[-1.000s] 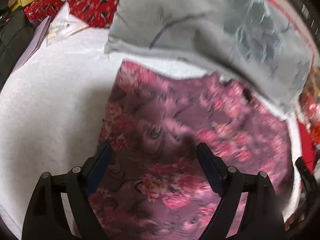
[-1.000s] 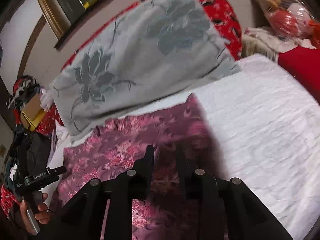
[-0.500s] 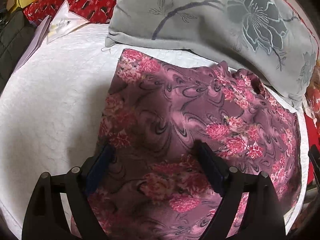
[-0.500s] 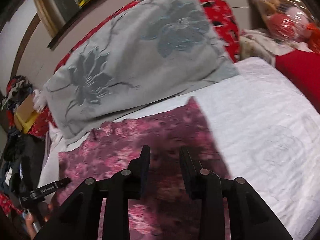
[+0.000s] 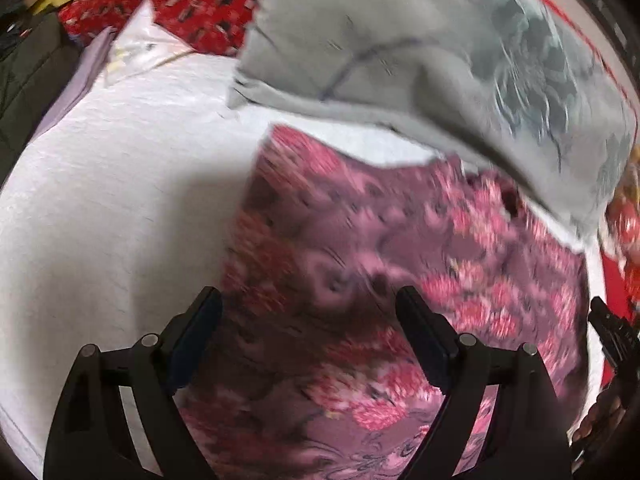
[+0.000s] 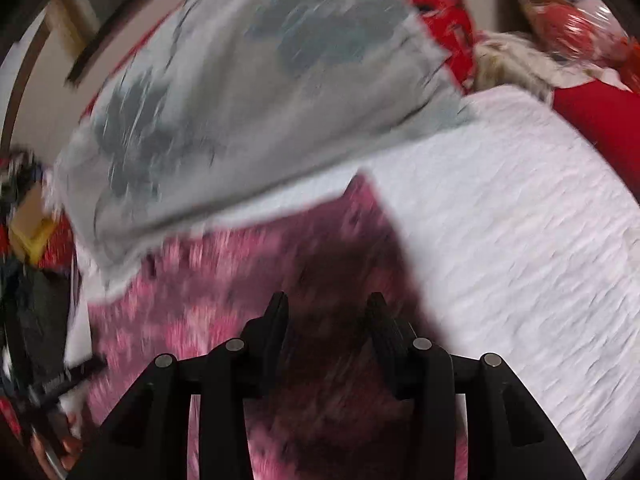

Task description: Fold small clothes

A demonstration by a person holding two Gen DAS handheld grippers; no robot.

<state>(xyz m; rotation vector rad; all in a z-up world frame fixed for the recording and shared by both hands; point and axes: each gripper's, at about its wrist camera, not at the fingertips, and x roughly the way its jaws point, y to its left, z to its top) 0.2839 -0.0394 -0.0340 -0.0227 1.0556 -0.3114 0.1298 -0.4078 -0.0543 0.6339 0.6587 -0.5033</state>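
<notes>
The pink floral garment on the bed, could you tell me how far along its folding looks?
Done: the pink floral garment lies spread flat on the white bedcover, just below the grey pillow. In hand: nothing; the left gripper and right gripper both hover open over it. Left: every fold, since no folded edge shows, though both views are blurred.

You work on a bed with a white textured cover (image 5: pixel 120 208). A pink flowered garment (image 5: pixel 360 280) lies flat on it (both views are blurred). At 12 o'clock of the garment a grey flower-print pillow (image 6: pixel 248 92) rests, its edge over the garment's top.
</notes>
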